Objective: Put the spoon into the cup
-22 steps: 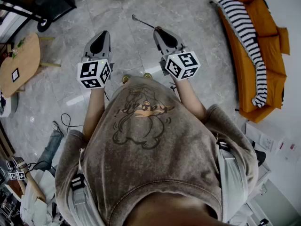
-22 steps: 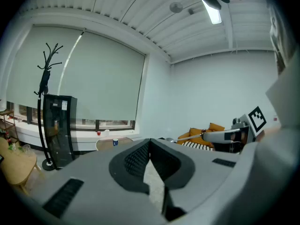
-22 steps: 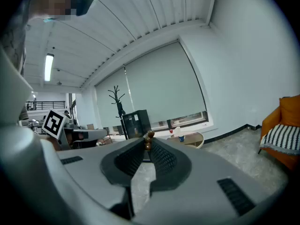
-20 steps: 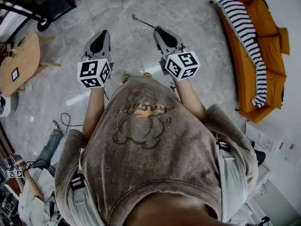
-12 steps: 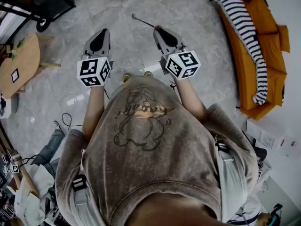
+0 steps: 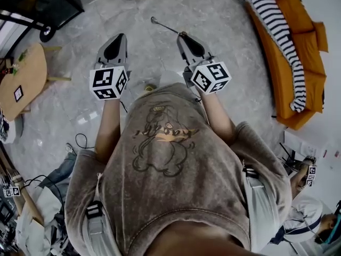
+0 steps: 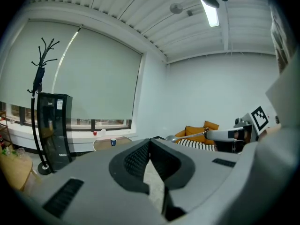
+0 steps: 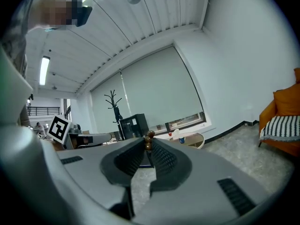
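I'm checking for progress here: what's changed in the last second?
Nothing gripped or released. The view drifted slightly, and another person came into view at lower right. The right gripper still clamps the spoon; the left gripper stays shut and empty.

The grey left gripper (image 6: 114, 38) and right gripper (image 6: 183, 35) sit side by side above the floor. The thin metal spoon (image 6: 165, 26) juts ahead from the right one. The orange fabric sofa (image 6: 314, 63) lies to the right with a striped blanket (image 6: 281, 33) on it, and the round wooden table (image 6: 26, 76) lies to the left.
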`<state>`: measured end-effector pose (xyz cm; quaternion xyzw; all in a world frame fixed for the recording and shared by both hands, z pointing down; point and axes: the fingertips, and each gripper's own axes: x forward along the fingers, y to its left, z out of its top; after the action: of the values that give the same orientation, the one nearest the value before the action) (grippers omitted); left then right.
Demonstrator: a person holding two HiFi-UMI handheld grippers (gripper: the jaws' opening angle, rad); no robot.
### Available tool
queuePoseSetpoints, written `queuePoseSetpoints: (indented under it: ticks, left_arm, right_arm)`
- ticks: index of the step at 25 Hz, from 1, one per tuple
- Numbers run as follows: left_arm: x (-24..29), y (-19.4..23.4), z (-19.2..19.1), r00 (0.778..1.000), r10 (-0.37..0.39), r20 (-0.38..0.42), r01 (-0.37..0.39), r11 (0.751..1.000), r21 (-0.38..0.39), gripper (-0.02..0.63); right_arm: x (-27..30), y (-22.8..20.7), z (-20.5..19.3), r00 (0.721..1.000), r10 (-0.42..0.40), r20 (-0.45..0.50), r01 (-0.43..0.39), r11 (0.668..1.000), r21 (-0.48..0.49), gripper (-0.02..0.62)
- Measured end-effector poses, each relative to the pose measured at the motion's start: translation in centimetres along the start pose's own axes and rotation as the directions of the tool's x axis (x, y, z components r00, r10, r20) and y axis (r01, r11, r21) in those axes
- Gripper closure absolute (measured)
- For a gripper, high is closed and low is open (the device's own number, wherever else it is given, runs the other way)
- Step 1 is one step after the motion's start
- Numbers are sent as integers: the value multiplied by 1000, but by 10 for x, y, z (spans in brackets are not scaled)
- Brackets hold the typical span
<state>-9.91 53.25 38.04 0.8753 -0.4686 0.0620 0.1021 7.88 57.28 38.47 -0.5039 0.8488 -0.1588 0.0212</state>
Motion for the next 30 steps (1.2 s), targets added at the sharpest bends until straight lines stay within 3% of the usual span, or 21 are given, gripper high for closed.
queuePoseSetpoints:
  ticks: [6, 30]
  left_arm:
    - [-5, 14, -7, 1000, -22, -9, 22, 1000, 0, 588]
    - [85, 65, -6, 999, -33, -26, 32, 999, -12, 588]
  right_arm:
    - [6, 11, -6, 1000, -24, 12, 24, 1000, 14, 538]
    - [102, -47, 1, 999, -37, 7, 37, 999, 29, 538]
